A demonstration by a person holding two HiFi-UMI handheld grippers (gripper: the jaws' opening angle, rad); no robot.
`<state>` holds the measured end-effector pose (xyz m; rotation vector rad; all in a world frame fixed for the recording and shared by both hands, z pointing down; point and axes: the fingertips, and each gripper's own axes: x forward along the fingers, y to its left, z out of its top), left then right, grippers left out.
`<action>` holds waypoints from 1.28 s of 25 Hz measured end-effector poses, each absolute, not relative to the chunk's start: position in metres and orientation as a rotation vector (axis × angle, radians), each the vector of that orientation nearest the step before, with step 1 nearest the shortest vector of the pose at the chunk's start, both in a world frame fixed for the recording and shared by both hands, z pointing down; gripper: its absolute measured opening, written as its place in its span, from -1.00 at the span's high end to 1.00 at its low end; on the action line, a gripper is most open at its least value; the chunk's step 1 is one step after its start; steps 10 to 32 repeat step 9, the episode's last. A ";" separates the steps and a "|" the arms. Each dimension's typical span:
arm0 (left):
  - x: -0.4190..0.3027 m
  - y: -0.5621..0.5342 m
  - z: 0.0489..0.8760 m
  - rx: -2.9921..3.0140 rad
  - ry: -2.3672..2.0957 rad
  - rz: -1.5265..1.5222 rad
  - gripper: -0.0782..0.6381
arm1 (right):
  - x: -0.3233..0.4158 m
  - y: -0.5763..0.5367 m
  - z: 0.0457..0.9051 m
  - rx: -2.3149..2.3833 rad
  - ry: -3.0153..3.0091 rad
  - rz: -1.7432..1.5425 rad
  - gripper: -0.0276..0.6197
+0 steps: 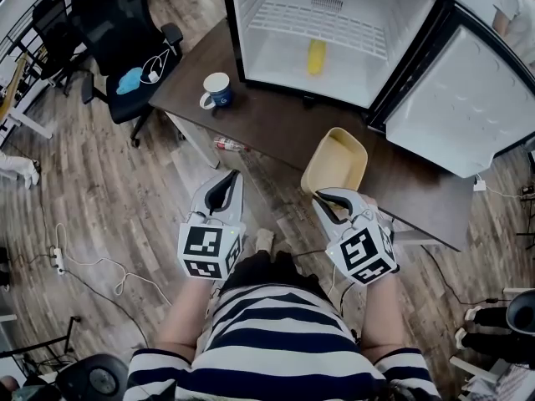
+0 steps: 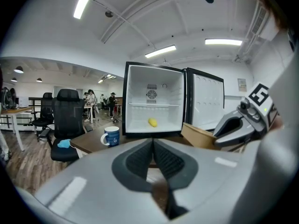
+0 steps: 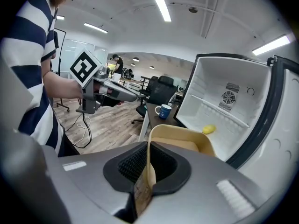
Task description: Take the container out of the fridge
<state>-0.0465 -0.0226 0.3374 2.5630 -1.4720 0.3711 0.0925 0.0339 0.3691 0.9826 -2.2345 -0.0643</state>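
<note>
Table (image 1: 267,130) holds mug (image 1: 217,90), open fridge (image 1: 276,61); chair (image 1: 117,32) nearby.

The right gripper (image 1: 324,197) was held out ahead of the body, its jaws clamped on the near wall of the container (image 1: 336,162). The left gripper (image 1: 231,176) pointed forward beside it, apart from it, jaws together with nothing between them.

One container (image 1: 334,162), one mug (image 1: 217,90) and one fridge (image 1: 284,61) are counted, the mug at the table's (image 1: 276,132) left corner. One yellow object (image 1: 316,57) is seen inside the fridge.
</note>
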 end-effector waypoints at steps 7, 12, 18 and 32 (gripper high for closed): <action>-0.039 -0.006 0.339 2.553 -1.447 0.369 0.78 | 0.097 0.046 0.368 0.988 -2.246 -0.051 0.86; -0.037 0.000 0.340 2.549 -1.442 0.370 0.78 | 0.099 0.051 0.366 0.992 -2.256 -0.042 0.86; -0.037 0.000 0.340 2.549 -1.442 0.370 0.78 | 0.099 0.051 0.366 0.992 -2.256 -0.042 0.86; -0.037 0.000 0.340 2.549 -1.442 0.370 0.78 | 0.099 0.051 0.366 0.992 -2.256 -0.042 0.86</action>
